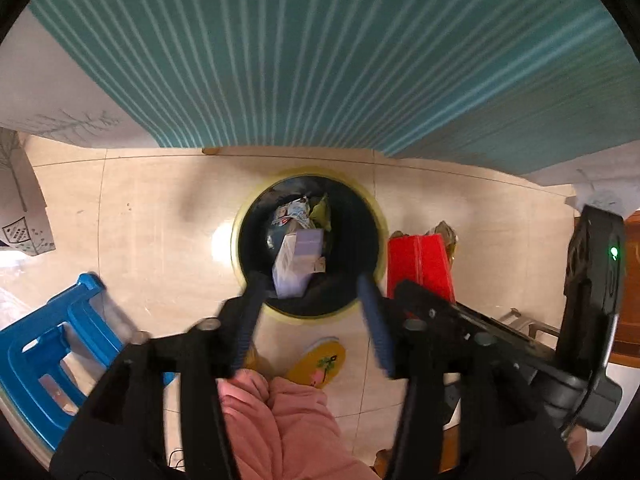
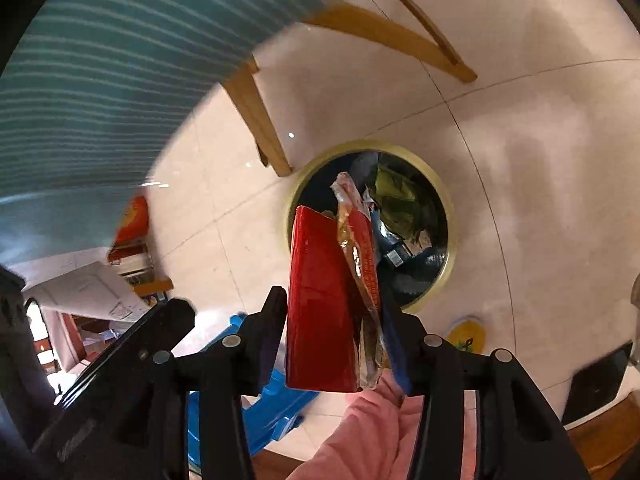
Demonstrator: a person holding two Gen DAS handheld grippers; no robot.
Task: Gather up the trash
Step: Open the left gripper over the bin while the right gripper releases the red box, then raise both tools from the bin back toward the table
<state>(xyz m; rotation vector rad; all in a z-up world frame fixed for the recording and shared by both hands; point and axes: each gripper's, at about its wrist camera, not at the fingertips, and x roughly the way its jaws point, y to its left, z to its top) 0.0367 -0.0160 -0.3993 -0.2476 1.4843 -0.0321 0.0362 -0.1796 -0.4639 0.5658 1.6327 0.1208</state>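
Trash bin [image 1: 308, 242] lies below both tongs. Left tongs [image 1: 312, 292] gape empty; right tongs [image 2: 336, 320] hold a red box [image 2: 320, 304] and wrapper [image 2: 360, 256]. Next: let go over the opening.

Red box [image 2: 320, 300] with crinkled wrapper [image 2: 360, 256] tilts above the yellow-rimmed bin [image 2: 448, 272].

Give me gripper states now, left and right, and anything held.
Left gripper: open, empty, above the trash bin; a pale box lies in the bin.
Right gripper: red box and wrapper between its jaws; grip cannot be told.
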